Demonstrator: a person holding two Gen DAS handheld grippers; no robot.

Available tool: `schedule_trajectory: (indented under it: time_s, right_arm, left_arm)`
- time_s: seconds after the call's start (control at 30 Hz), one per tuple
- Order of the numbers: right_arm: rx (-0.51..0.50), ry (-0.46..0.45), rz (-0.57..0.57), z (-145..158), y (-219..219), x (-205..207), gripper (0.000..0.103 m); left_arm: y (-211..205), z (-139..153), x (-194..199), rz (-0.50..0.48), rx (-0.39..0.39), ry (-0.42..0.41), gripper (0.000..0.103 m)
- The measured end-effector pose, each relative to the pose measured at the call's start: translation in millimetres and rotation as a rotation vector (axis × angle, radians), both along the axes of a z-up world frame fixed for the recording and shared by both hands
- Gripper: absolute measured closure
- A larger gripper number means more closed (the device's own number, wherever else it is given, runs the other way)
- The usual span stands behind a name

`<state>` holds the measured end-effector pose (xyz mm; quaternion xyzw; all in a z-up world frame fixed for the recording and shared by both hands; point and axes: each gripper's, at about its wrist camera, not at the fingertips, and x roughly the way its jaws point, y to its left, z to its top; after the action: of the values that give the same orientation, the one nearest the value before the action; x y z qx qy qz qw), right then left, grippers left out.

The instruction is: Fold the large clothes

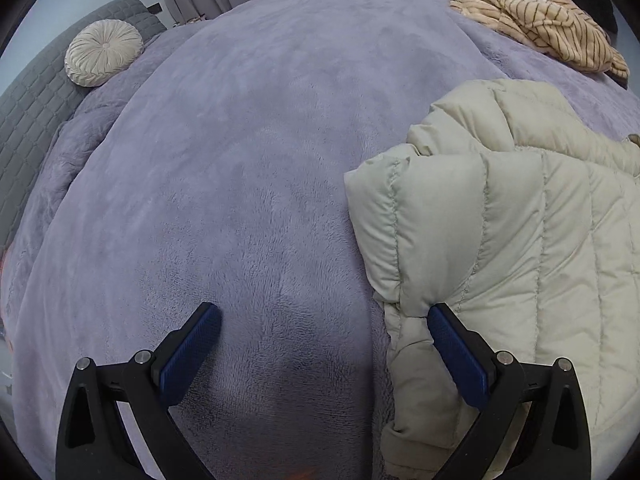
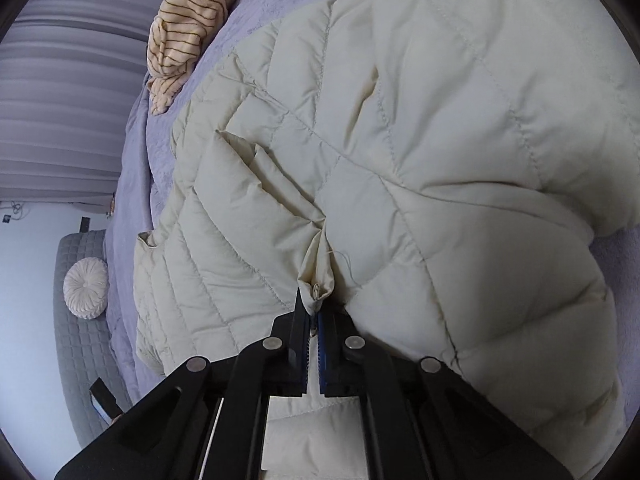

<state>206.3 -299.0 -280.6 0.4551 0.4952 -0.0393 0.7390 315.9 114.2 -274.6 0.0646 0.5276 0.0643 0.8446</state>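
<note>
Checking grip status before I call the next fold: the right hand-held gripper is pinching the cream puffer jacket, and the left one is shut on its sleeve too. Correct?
Not quite. The left hand-held gripper is open, holding nothing, over the lavender blanket beside the cream puffer jacket, as the left wrist view shows. The right hand-held gripper is indeed pinching the jacket.

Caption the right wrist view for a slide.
Right hand-held gripper shut on a pinch of the cream puffer jacket on the lavender blanket.

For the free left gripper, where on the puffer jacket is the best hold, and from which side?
Probably the folded sleeve edge of the cream puffer jacket, approached from the bare blanket side. That edge overhangs toward the open left gripper, giving a thin lip to pinch. The right gripper already pinches a fabric bunch.
</note>
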Motion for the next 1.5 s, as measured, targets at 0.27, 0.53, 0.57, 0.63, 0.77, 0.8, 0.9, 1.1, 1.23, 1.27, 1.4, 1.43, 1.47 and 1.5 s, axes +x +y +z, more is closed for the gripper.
schedule_trajectory:
  time_s: [0.27,0.53,0.57,0.63,0.77,0.8,0.9,1.1,1.23,1.27,1.4,1.43,1.47,1.5]
  right_arm:
    - [-0.253,0.069,-0.060,41.5,-13.0,-16.4,0.101]
    - [-0.358,-0.116,0.225,61.0,24.7,52.0,0.096]
    - [-0.385,-0.079,0.230,47.9,23.5,60.6,0.096]
    - [-0.352,-0.042,0.200,22.2,11.1,65.2,0.103]
    - [-0.267,-0.056,0.136,13.7,-6.0,59.2,0.103]
    - [-0.282,-0.053,0.140,16.9,-6.3,59.2,0.103]
    - [-0.324,-0.032,0.113,24.0,-14.3,57.2,0.103]
    - [-0.330,-0.019,0.096,47.8,-30.2,35.3,0.099]
    - [-0.298,-0.008,0.094,62.9,-35.9,12.3,0.098]
    - [-0.285,-0.001,0.095,65.3,-36.9,5.2,0.096]
    - [-0.256,0.023,0.098,73.3,-37.0,-26.3,0.047]
    - [-0.254,0.027,0.099,75.3,-36.3,-34.1,0.047]
    - [-0.250,0.032,0.103,77.2,-35.2,-41.5,0.047]
    - [-0.243,0.037,0.106,78.5,-34.7,-48.6,0.047]
  left_arm:
    - [-0.5,0.3,1.4,-0.003,0.004,0.008,0.000]
    - [-6.2,-0.8,-2.8,0.001,0.007,0.010,0.000]
    - [-6.1,-0.9,-2.7,0.000,0.002,0.010,0.000]
    - [-6.7,-0.5,-2.9,-0.002,-0.001,0.010,0.000]
    - [-4.9,-0.7,-2.6,0.001,0.001,0.011,0.000]
    - [-4.4,-0.6,-2.3,0.003,0.001,0.012,0.000]
    - [-4.8,0.8,-0.8,0.003,0.006,0.019,0.000]
    - [-5.9,20.9,-5.1,0.005,0.024,0.024,0.000]
    - [-12.6,50.0,-21.1,-0.021,0.020,-0.003,0.000]
    - [-15.9,57.9,-26.7,-0.029,0.011,-0.007,0.000]
    - [-34.7,81.2,-52.8,-0.066,-0.049,0.003,0.000]
    - [-40.9,85.0,-59.5,-0.076,-0.072,0.013,0.000]
    - [-48.2,87.9,-66.2,-0.087,-0.097,0.027,0.000]
    - [-56.3,90.2,-73.1,-0.101,-0.121,0.039,0.000]
